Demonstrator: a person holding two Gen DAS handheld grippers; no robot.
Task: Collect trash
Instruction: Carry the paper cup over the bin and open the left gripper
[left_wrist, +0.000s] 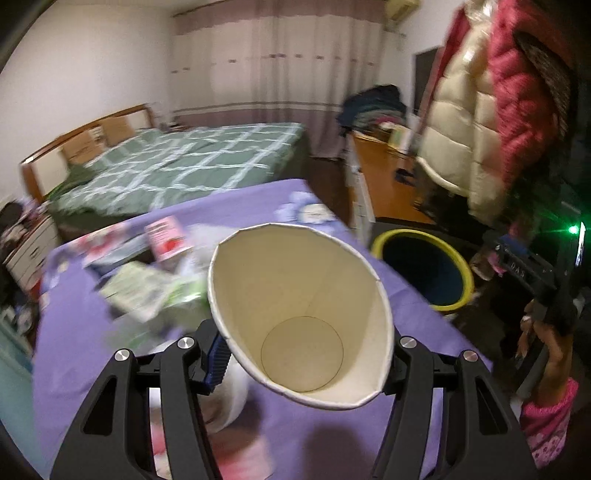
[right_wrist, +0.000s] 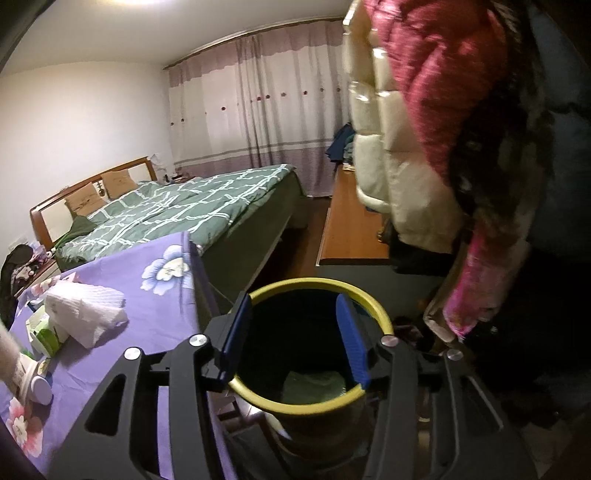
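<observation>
Left hand-held gripper (left_wrist: 306, 354), clamped on a squashed paper cup (left_wrist: 299, 317), is faced by the yellow-rimmed bin (left_wrist: 424, 273) at two o'clock, above which the right hand-held gripper (right_wrist: 295, 339) is held wide.

One paper cup (left_wrist: 303, 325), one yellow-rimmed bin (right_wrist: 314, 404), one green wad (right_wrist: 314, 386) inside it, one crumpled white paper towel (right_wrist: 86, 314), one green-and-white packet (right_wrist: 44, 334), one pink-labelled carton (left_wrist: 168, 238), one bed (right_wrist: 177, 210), two tools, left tool (left_wrist: 306, 354), right tool (right_wrist: 295, 343)
</observation>
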